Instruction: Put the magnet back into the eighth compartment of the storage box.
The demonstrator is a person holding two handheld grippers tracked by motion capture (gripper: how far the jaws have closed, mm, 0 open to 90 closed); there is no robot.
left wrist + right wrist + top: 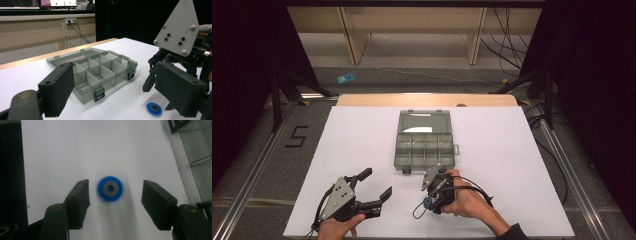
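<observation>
A small blue disc (110,188) with a grey centre lies flat on the white table (362,130). My right gripper (115,185) points down at it, open, one jaw on each side and neither touching it. From the left gripper view, the disc (154,109) sits under the right gripper (158,100) with its grey plate. A grey see-through compartment box (398,150) lies open mid-table, lid flat behind it, its cells looking empty. My left gripper (377,183) is open near the front left, aimed toward the box (112,82), holding nothing.
The box's near corner (200,150) is just beyond the right gripper. Past the table's wooden far edge (427,99) are shelf legs, floor cables and a blue object (345,78) on the floor. Dark curtains flank both sides.
</observation>
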